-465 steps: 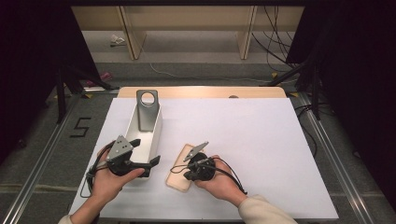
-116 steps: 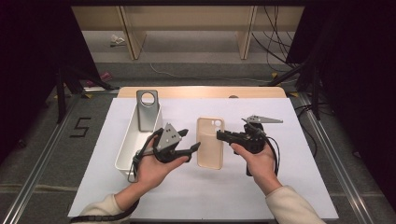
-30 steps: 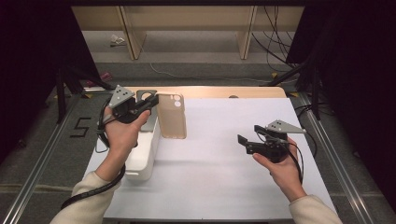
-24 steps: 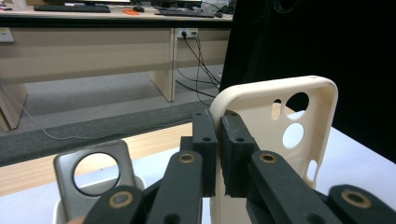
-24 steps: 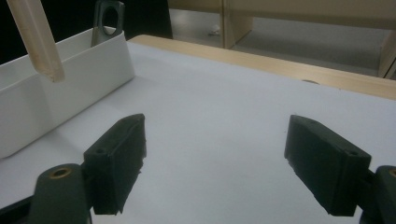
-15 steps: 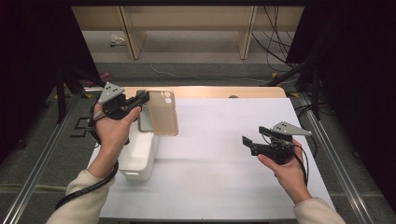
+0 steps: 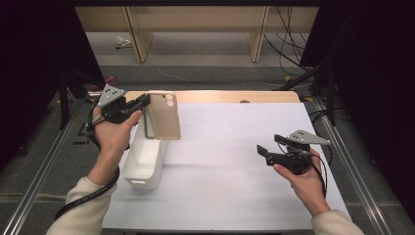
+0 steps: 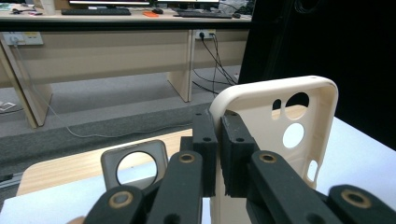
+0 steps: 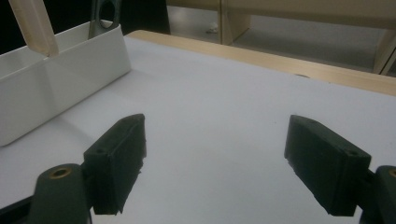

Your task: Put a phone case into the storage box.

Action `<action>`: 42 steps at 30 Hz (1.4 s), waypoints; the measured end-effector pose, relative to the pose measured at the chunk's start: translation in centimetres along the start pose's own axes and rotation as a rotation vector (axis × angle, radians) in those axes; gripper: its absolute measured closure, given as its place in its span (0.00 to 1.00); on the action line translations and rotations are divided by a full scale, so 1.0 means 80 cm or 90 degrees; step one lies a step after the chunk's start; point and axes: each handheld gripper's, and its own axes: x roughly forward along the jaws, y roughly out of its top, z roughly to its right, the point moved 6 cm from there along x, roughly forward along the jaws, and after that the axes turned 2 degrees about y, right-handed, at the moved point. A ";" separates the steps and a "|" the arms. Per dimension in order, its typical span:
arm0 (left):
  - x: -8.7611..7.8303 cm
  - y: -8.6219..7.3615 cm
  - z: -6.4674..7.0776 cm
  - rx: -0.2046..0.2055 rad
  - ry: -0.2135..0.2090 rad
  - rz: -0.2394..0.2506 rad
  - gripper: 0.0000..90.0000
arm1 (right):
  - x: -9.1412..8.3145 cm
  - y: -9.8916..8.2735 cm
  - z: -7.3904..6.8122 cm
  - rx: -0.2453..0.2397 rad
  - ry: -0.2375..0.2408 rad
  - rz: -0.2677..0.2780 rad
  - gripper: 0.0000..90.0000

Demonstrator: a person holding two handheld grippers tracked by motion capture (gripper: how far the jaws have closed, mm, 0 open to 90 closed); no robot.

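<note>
White table sheet (image 7: pixel 235 161): I've got the left gripper (image 7: pixel 139 104) pinching the phone case (image 7: pixel 164 116) by its edge, long axis near vertical, hanging just above the white bin (image 7: pixel 144 159). Right gripper (image 7: pixel 266 151) spread, empty, well apart.

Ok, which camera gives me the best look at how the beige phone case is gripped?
The left gripper view: the left tool pinches the phone case by its side rim, camera cut-outs clear. The high view shows the case held above the white bin. The right gripper view catches just its corner.
</note>
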 end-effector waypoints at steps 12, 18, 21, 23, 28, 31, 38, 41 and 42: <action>0.002 -0.003 -0.014 0.006 0.017 -0.004 0.95 | -0.001 -0.002 -0.002 -0.002 0.006 -0.003 0.24; 0.004 -0.006 -0.019 0.011 0.023 -0.006 0.95 | -0.004 -0.005 -0.001 -0.002 0.005 -0.005 0.24; 0.005 -0.007 -0.023 0.014 0.024 -0.007 0.95 | -0.005 -0.006 -0.001 -0.001 0.005 -0.005 0.24; 0.006 -0.007 -0.026 0.016 0.026 -0.006 0.95 | -0.006 -0.007 0.000 -0.001 0.005 -0.005 0.24; 0.006 -0.008 -0.035 0.014 0.033 -0.006 0.95 | -0.008 -0.008 0.000 -0.001 0.005 -0.005 0.24; 0.006 -0.008 -0.040 0.014 0.039 -0.006 0.95 | -0.009 -0.009 0.001 0.000 0.003 -0.006 0.24; 0.004 -0.006 -0.046 0.011 0.047 -0.001 0.95 | -0.011 -0.010 0.001 0.001 0.004 -0.006 0.24; 0.004 -0.006 -0.048 0.012 0.051 0.000 0.95 | -0.012 -0.011 0.002 0.002 0.003 -0.007 0.24; 0.004 -0.006 -0.049 0.011 0.052 0.000 0.95 | -0.012 -0.011 0.002 0.002 0.003 -0.006 0.24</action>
